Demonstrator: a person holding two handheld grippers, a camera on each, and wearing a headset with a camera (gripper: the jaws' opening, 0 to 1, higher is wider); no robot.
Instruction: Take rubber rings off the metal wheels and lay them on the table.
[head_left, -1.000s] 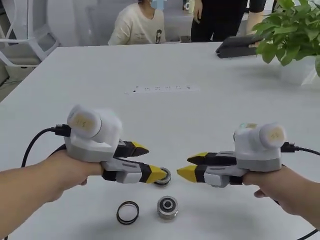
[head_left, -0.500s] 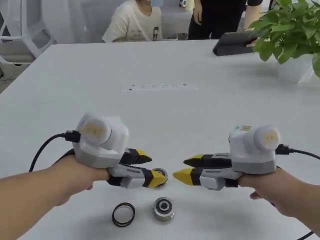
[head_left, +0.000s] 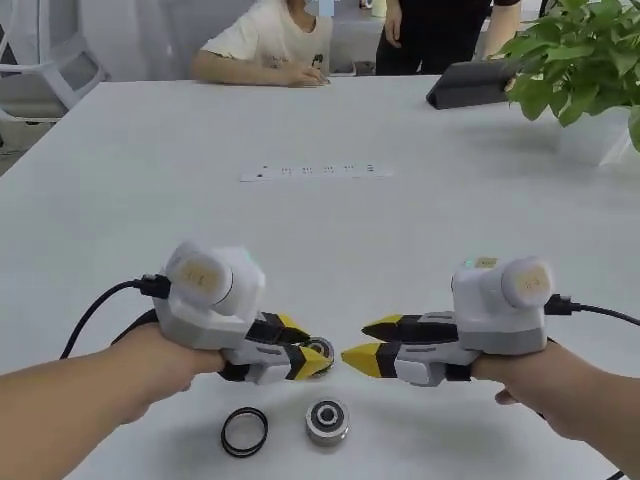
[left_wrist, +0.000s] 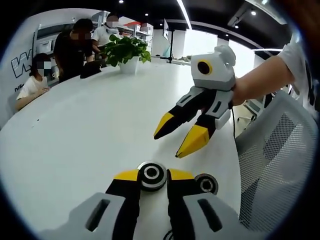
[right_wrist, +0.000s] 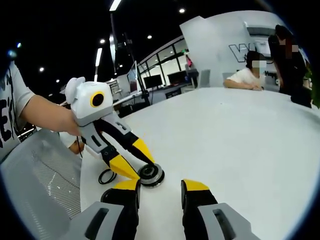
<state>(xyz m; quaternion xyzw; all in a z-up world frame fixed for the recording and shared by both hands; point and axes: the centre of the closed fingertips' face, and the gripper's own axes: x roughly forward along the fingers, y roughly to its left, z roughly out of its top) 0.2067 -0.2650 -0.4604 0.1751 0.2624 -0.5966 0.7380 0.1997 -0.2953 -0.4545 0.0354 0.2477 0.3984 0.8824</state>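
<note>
Left tongs (head_left: 311, 349) closed onto wheel (left_wrist: 152, 175); right tongs (head_left: 356, 340) nearer.

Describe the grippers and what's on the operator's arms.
Both alike: left gripper and right gripper have white-and-grey bodies and black jaws with yellow tips on slotted grey bases. A black cable leaves the left's rear, another cable the right's. Forearms are bare; a short light sleeve with dark print shows in the left gripper view.

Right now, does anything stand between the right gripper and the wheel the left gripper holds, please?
Nothing visible does: only bare table lies between the right gripper and the wheel clamped in the left gripper.
</note>
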